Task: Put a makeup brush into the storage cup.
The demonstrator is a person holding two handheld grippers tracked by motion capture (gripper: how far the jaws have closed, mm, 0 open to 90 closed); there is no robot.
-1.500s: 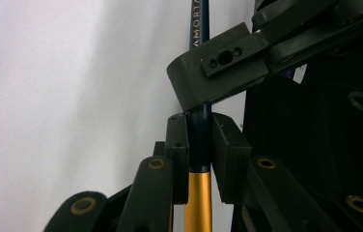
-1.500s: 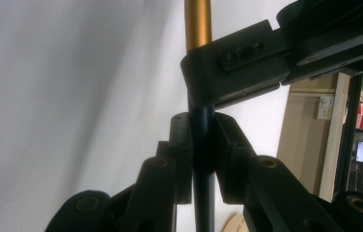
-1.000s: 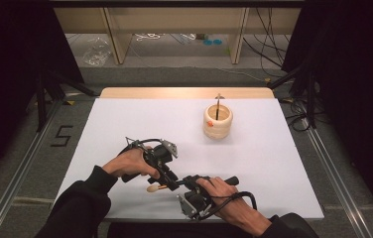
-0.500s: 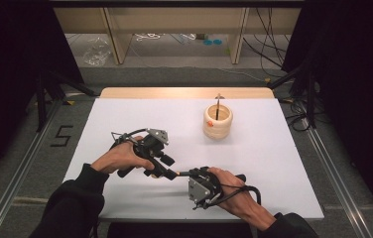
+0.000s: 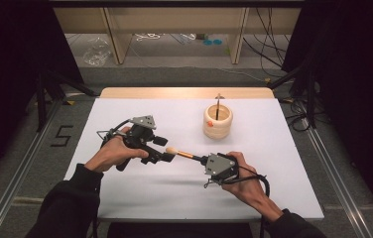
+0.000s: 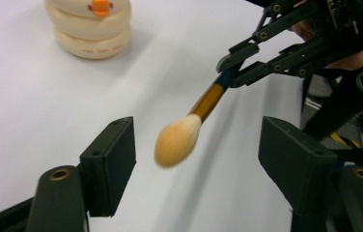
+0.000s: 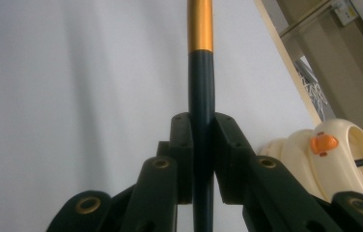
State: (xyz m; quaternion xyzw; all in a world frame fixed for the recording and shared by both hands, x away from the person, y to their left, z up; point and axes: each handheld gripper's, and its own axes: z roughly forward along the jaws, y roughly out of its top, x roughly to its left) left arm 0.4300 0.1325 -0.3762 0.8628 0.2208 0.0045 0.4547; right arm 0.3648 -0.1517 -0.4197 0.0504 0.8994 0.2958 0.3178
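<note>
A makeup brush (image 5: pixel 184 154) with a tan bristle head (image 6: pixel 176 141), a gold ferrule and a dark handle (image 7: pixel 202 111) hangs above the white table (image 5: pixel 125 198). My right gripper (image 5: pixel 202 159) (image 7: pixel 202 133) is shut on the dark handle. The bristle end points at my left gripper (image 5: pixel 166 156) (image 6: pixel 201 166), which is open, and the bristle head floats between its jaws without touching either. In the left gripper view the right gripper (image 6: pixel 240 65) shows clamping the handle. A cream duck-shaped holder (image 5: pixel 217 120) (image 6: pixel 90 26) (image 7: pixel 331 162) stands at the back with another brush (image 5: pixel 217 106) upright in it.
A wooden strip (image 5: pixel 184 92) runs along the table's far edge. Beyond it are shelf legs and cables (image 5: pixel 274 54) on the floor. Metal rails (image 5: pixel 333 168) flank the table. A "5" mark (image 5: pixel 61 135) lies on the floor at left.
Both hands have moved away from the front edge and drawn apart. The brush has risen with the right gripper, and its bristle end now sits between the left gripper's open jaws.
</note>
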